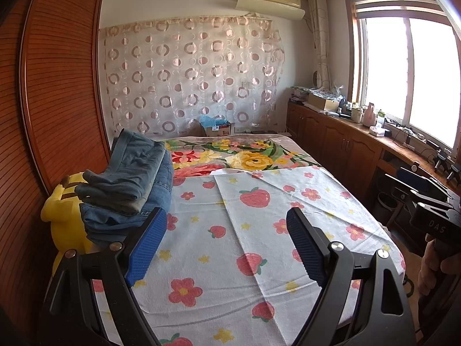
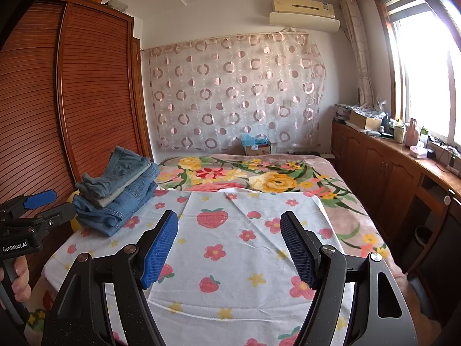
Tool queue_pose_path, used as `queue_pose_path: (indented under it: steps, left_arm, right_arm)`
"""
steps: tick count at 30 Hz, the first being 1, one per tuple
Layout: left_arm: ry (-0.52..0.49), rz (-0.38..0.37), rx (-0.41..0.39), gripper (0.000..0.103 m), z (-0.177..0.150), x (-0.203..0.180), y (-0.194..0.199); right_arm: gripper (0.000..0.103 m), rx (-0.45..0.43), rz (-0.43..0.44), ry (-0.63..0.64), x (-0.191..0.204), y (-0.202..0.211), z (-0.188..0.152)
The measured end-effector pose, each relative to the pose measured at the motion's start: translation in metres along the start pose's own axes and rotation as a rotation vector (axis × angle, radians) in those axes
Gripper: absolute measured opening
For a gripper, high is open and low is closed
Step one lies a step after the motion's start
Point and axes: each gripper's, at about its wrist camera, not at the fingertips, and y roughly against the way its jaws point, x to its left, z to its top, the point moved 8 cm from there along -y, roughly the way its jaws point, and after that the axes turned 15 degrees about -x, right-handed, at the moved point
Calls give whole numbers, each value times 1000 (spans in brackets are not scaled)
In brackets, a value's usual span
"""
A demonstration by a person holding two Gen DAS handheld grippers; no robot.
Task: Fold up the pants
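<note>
A stack of folded pants [image 1: 129, 184], blue denim with a grey-blue pair on top, sits at the left edge of the bed on the strawberry-print sheet [image 1: 230, 259]; it also shows in the right wrist view [image 2: 118, 190]. My left gripper [image 1: 227, 245] is open and empty, held above the sheet just right of the stack. My right gripper [image 2: 229, 248] is open and empty above the middle of the sheet. The left gripper also shows at the left edge of the right wrist view [image 2: 43, 204], beside the stack. The right gripper's body [image 1: 432, 210] shows at the right of the left wrist view.
A yellow plush toy [image 1: 63, 219] lies under the stack's left side. A floral blanket [image 1: 245, 155] covers the far bed. A wooden wardrobe [image 1: 57, 86] stands at the left, low cabinets [image 1: 345, 141] with clutter under the window at the right.
</note>
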Motion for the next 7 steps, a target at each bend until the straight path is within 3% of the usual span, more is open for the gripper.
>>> queue_pose_path:
  steps: [7]
  left_arm:
    - [-1, 1, 0, 86, 0, 0, 0]
  right_arm:
    - [75, 0, 0, -1, -2, 0, -1]
